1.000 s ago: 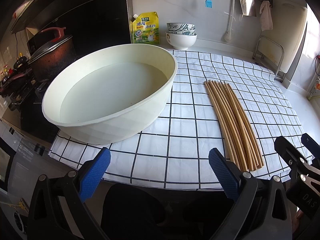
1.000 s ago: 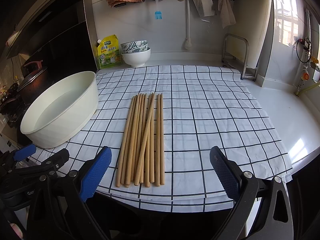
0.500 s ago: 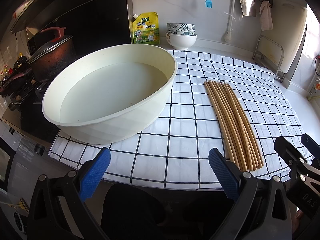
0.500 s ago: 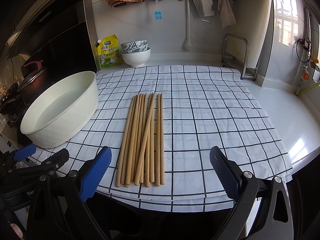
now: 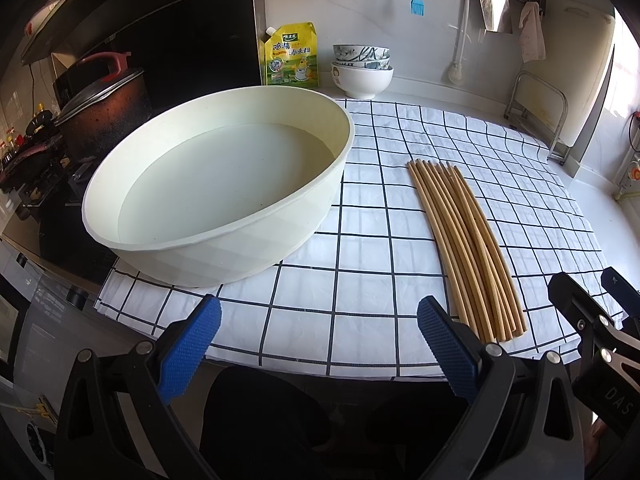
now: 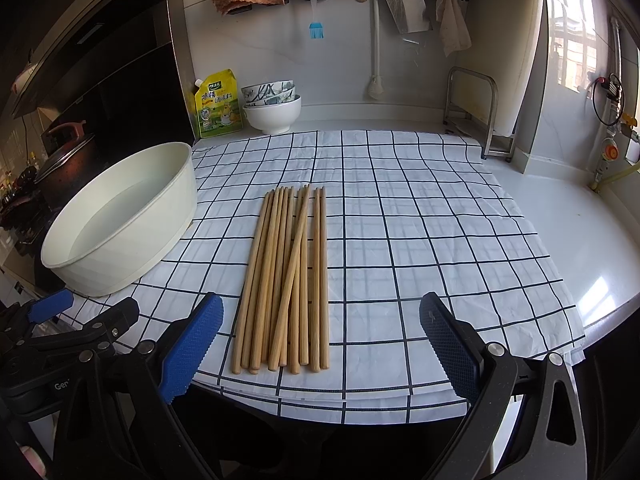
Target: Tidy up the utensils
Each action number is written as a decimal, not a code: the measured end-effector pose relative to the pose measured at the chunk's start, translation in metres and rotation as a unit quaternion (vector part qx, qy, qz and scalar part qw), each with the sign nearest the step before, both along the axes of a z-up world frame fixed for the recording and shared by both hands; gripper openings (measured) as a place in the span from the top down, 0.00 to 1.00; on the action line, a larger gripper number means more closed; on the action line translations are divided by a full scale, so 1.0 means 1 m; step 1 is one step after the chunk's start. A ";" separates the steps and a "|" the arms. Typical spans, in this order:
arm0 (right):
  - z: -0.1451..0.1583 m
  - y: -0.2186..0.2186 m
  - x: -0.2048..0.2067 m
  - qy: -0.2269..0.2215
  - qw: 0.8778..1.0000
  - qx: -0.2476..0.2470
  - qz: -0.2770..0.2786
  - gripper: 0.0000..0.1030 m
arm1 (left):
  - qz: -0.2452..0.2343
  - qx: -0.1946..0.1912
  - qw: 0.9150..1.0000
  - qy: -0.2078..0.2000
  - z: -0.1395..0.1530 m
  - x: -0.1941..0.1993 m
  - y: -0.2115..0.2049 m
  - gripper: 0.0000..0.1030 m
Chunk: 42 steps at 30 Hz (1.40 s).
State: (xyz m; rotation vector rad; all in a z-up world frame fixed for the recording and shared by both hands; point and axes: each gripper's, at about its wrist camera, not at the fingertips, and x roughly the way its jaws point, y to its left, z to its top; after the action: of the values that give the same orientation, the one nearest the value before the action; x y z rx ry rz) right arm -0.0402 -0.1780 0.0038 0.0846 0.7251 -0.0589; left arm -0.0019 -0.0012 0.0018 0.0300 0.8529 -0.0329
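Holding nothing, your left gripper (image 5: 318, 344) and right gripper (image 6: 320, 344) both gape wide. Your chopsticks (image 6: 286, 280) lie bunched on the checked cloth (image 6: 420, 240), beside the water basin (image 6: 120, 220).

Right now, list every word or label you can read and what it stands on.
"DAS": on the black right tool's body, cut off by the frame edge.
"Ge": on the black left tool's body, the rest hidden.
Yellow-green stand-up pouch: large printed characters, too blurred to read reliably.
Nothing else legible.
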 end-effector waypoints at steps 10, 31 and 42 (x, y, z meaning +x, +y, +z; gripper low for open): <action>-0.009 -0.032 0.015 0.028 1.000 0.002 -0.013 0.09 | -0.017 -0.022 0.999 0.018 -0.012 0.013 -0.019 0.06; -0.052 -0.051 0.100 0.117 0.993 -0.020 0.008 0.09 | -0.001 0.009 0.999 0.032 -0.032 0.056 -0.051 0.06; -0.060 -0.045 0.105 0.137 0.990 -0.035 0.024 0.09 | 0.000 0.006 0.999 0.041 -0.038 0.061 -0.055 0.06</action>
State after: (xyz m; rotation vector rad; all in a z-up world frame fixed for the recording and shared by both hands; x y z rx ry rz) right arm 0.0652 -0.2228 -0.0567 -0.0080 0.9983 -0.0499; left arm 0.0590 -0.0566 -0.0357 0.0394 0.9350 -0.0287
